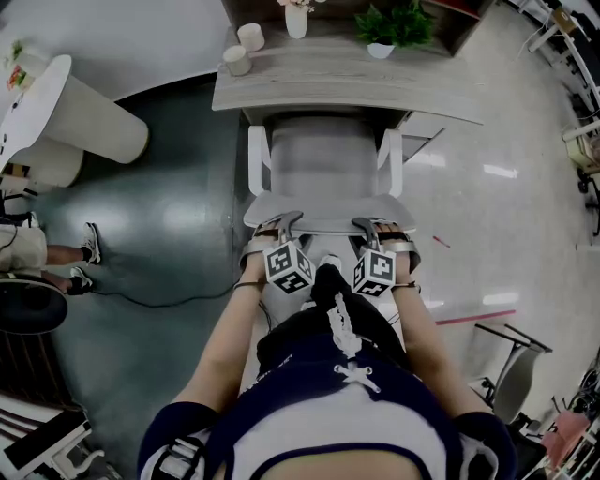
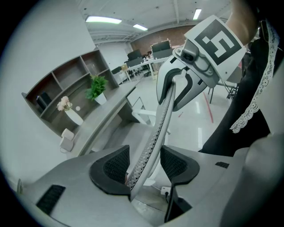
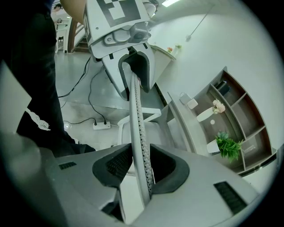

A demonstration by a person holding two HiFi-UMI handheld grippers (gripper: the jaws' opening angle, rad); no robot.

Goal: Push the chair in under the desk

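Note:
The chair (image 1: 323, 155) has a white frame and a grey seat, and its seat front sits under the grey desk (image 1: 375, 84). Its mesh backrest's top edge (image 1: 323, 214) is just in front of me. My left gripper (image 1: 279, 222) is shut on that edge at its left part, and my right gripper (image 1: 367, 225) is shut on it at its right part. In the left gripper view the backrest rim (image 2: 153, 133) runs between the left gripper's (image 2: 144, 166) pads to the right gripper (image 2: 184, 84). The right gripper view shows the rim (image 3: 138, 133) in the right gripper's (image 3: 141, 166) jaws, with the left gripper (image 3: 133, 66) beyond.
On the desk stand a potted plant (image 1: 380, 47), a white vase (image 1: 296, 21) and two cups (image 1: 237, 60). A white round table (image 1: 56, 112) and a seated person's legs (image 1: 56, 253) are at the left. A cable (image 1: 159, 300) crosses the floor. Another chair (image 1: 511, 366) stands at the right.

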